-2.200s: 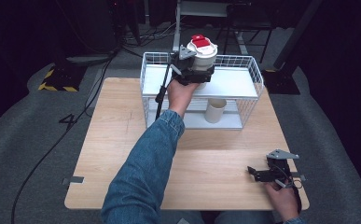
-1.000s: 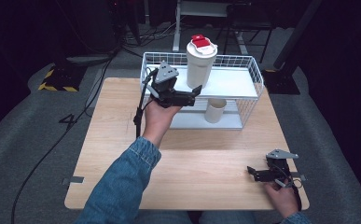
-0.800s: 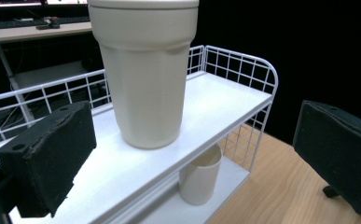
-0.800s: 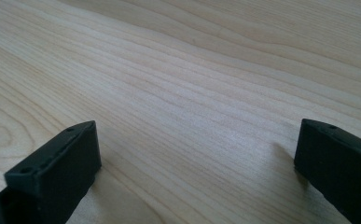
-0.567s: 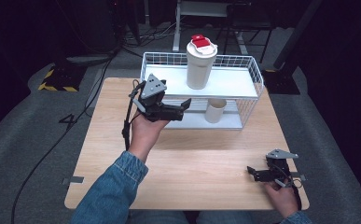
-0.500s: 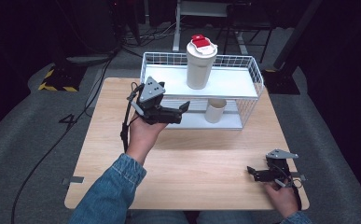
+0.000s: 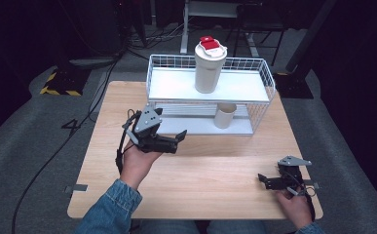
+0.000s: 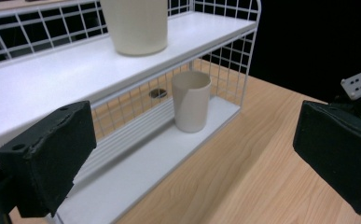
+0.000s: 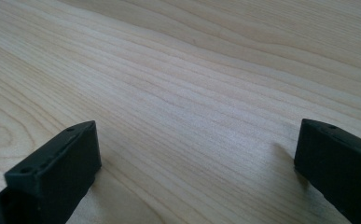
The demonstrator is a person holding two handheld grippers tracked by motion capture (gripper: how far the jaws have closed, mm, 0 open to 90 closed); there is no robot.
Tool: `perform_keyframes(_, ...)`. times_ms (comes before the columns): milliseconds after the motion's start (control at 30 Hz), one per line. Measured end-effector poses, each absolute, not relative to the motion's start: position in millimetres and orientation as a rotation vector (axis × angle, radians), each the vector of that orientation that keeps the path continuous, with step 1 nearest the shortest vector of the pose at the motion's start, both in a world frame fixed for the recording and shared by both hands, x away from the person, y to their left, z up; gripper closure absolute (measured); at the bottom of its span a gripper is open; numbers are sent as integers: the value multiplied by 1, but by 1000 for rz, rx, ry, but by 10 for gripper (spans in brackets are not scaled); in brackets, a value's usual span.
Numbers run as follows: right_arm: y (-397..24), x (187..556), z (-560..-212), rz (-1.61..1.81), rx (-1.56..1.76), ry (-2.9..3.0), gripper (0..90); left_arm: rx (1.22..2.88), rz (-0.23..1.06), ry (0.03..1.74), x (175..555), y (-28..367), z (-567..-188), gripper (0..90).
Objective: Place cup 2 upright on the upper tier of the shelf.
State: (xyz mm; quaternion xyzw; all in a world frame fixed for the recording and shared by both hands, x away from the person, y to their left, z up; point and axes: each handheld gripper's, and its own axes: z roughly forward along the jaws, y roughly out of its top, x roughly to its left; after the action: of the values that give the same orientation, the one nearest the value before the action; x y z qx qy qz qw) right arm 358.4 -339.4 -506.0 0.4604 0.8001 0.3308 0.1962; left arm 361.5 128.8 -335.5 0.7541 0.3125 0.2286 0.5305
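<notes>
Dark room, pale wooden bench (image 7: 215,170). Tall cream tumbler with red lid (image 7: 210,66) now stands alone on white wire rack's (image 7: 261,73) top shelf; left gripper (image 7: 175,141) has withdrawn, jaws wide, empty. Placement looks done. Right gripper (image 7: 266,180) rests open, empty.

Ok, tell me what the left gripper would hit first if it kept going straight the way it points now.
Most likely the small beige cup on the lower shelf of the wire rack. The left gripper has open jaws aimed at it; depth is uncertain.
</notes>
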Motion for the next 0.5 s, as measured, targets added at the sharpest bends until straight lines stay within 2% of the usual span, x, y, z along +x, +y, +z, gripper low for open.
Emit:
perform_keyframes(267, -339, 358, -506, 927, 1289, 2241, 5, 1822, 573, 769, 343, 140, -360, 0)
perform_keyframes(500, -339, 358, -506, 928, 1291, 2240, 5, 1829, 529, 789, 327, 149, -380, 0)
